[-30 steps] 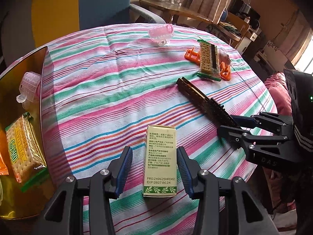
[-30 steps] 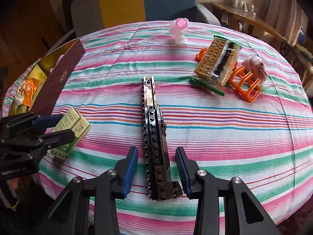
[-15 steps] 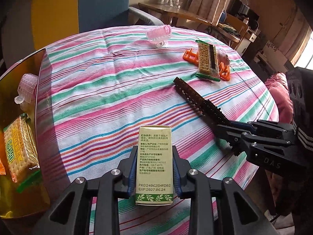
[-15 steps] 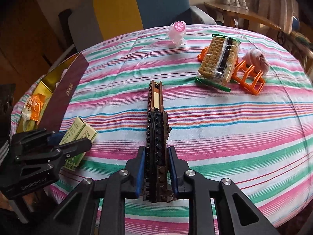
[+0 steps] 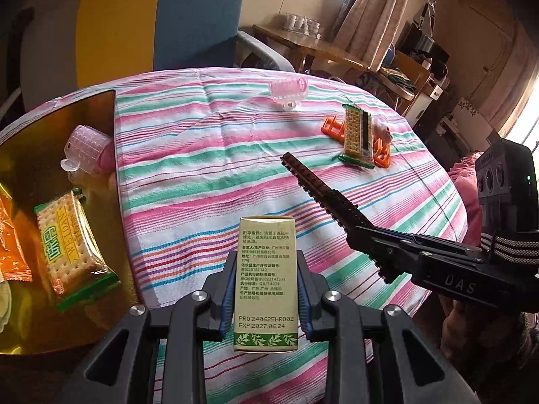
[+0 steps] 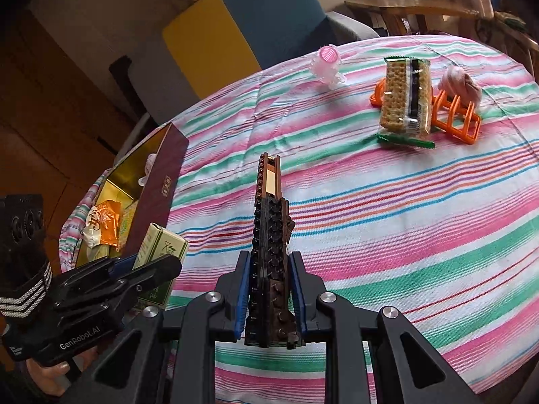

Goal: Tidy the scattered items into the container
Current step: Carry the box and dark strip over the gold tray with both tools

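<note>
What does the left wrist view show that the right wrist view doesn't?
Only the left wrist view shows the printed back of the green box and the cracker pack lying in the gold container. Only the right wrist view shows the container's maroon outer wall and the brick strip's studded top. Both show the left claw shut on the box, the right claw shut on the strip, and the orange rack.

Pink-green striped tablecloth [image 5: 209, 168], gold container [image 5: 40, 141]
</note>
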The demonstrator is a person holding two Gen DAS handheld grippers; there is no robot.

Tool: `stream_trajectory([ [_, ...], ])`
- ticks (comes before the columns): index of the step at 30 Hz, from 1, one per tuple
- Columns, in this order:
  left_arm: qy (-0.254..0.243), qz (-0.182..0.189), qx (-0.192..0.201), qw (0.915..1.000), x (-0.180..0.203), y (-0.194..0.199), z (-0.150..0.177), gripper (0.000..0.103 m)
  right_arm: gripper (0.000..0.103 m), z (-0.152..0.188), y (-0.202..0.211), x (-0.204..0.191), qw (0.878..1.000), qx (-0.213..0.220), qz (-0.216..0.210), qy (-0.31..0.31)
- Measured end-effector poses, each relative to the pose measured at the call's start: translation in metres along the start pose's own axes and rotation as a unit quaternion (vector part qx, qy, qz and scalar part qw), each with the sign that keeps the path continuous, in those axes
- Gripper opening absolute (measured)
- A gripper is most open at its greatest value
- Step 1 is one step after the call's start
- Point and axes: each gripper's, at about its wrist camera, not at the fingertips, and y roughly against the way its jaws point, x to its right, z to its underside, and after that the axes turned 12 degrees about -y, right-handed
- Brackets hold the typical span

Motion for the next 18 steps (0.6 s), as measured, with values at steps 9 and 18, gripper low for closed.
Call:
stream_trajectory([
  [9,0.045,-0.048,0.042,0.9969,-0.044,0.042,0.002,0.030,0.023,-0.011,-0.007,-0.077,0.996,0.007,-0.054,0.066],
  [18,0.106,-0.109,0.056,0.9868,-0.112,0.071,0.019,0.030,0.022,-0.001,-0.046,-0.164,0.986,-0.023,-0.095,0.138],
])
